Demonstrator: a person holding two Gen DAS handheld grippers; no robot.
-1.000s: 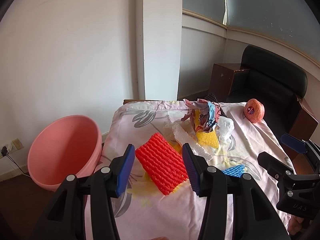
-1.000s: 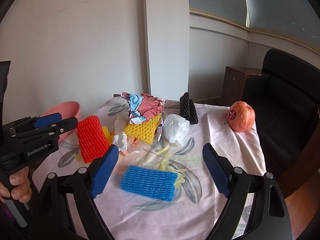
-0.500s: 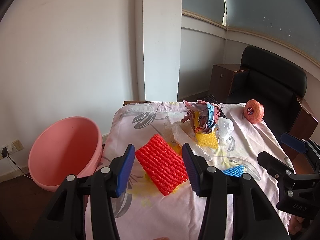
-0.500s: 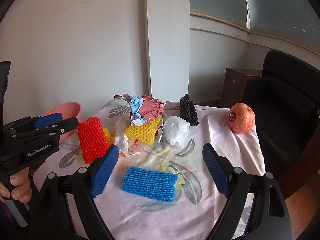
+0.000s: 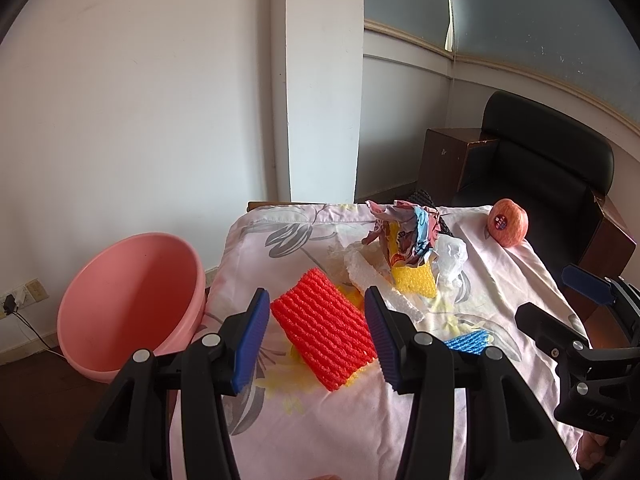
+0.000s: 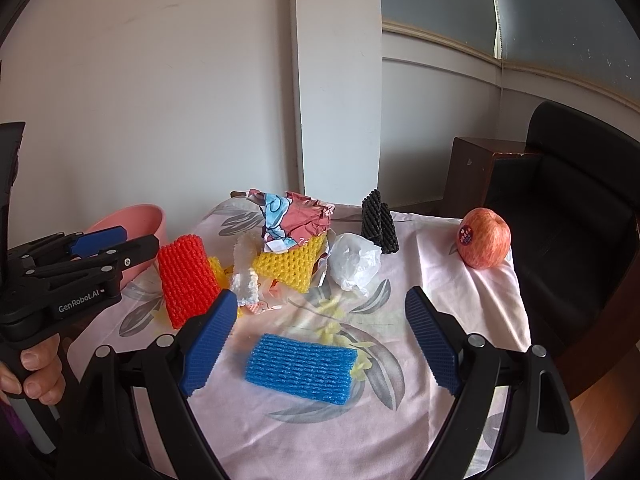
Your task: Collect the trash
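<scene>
Nothing has been picked up yet — both tools hang above the near edge of the table draped in a pale pink floral cloth, and the step in hand looks like the choice of a first piece of trash.

The left gripper has its blue ribbed pads spread wide and empty; sighted between them lies the red foam fruit net, flat on the cloth at the near left. The right gripper is likewise wide open with nothing in it, and the blue foam fruit net lies on the cloth between its pads, untouched.

Further back sits the rest of the litter in a loose heap: a yellow foam net, a crumpled pink and blue printed wrapper on top of it, torn white foam scraps to its left and a scrunched clear plastic bag to its right. A black foam net stands at the far side. A red apple with a sticker sits well apart at the far right — probably not trash.

The round pink plastic basin stands off the table's left edge, tilted with its mouth open, the likely bin.

The next move calls for lowering either gripper until its pads straddle a net, then closing gently; the foam is soft and light and should compress easily.
</scene>
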